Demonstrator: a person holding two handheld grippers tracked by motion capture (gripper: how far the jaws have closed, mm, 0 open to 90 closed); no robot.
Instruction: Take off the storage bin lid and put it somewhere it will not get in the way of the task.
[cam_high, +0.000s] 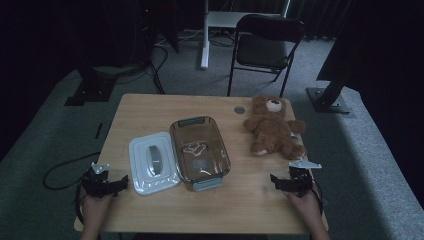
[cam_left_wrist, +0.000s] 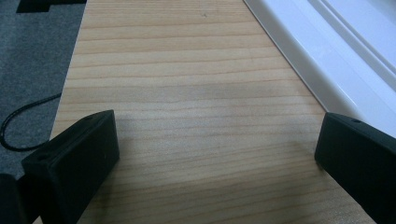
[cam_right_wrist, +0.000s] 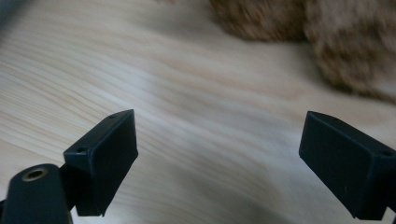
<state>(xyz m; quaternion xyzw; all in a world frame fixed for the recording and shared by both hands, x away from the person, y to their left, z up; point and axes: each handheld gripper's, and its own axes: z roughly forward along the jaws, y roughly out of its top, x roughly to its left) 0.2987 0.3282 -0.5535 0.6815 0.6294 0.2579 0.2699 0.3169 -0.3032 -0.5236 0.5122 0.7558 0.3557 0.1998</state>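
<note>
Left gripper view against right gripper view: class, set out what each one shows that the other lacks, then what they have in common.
The left gripper view alone has the white lid along its right side, plus grey carpet and a black cable beyond the table edge. The right gripper view alone has the brown teddy bear, blurred, at the top. Both share the pale wooden table under two black jaws standing wide apart with nothing between them: the left tool and right tool are open and empty.

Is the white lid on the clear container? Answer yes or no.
No, the white lid lies flat on the table beside the open clear container, to its left.
</note>
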